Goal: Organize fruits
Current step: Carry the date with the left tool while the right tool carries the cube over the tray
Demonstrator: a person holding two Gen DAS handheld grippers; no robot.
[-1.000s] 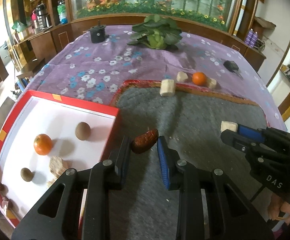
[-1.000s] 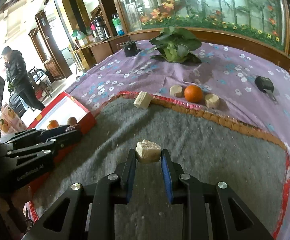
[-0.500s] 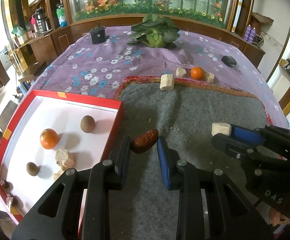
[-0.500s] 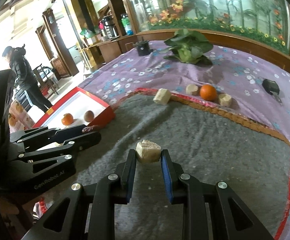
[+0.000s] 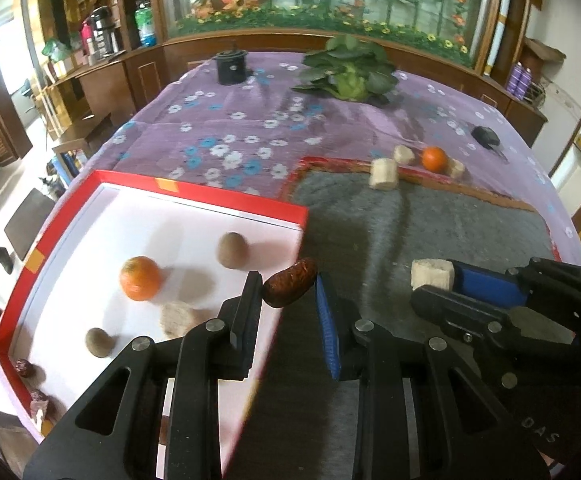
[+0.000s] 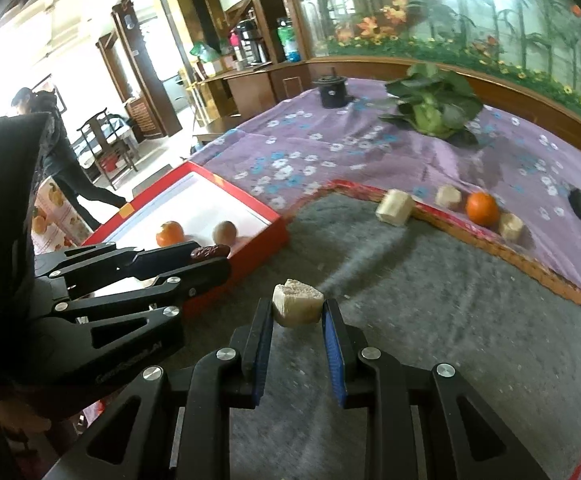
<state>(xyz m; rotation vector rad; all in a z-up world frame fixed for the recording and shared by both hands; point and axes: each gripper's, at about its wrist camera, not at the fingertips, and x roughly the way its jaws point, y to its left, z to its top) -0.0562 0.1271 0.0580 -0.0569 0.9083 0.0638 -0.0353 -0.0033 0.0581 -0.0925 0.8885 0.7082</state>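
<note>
My left gripper (image 5: 288, 290) is shut on a dark red date (image 5: 289, 282) and holds it over the right rim of the red box (image 5: 210, 199). The box's white floor holds an orange (image 5: 140, 278), a brown fruit (image 5: 232, 250), a smaller brown fruit (image 5: 99, 342) and a pale chunk (image 5: 178, 319). My right gripper (image 6: 296, 312) is shut on a beige chunk (image 6: 296, 307) above the grey mat (image 6: 430, 300); it also shows in the left wrist view (image 5: 432, 276). An orange (image 6: 481, 209) and three beige chunks lie at the mat's far edge.
A leafy cabbage (image 5: 348, 70) and a black pot (image 5: 230, 66) stand far back on the purple flowered cloth (image 5: 250, 128). A small black device (image 5: 485, 136) lies at the right. A person (image 6: 56, 148) walks beyond the table's left side.
Both grippers have moved left toward the red box with their loads. The date now hangs over the box's right rim instead of over the mat.
</note>
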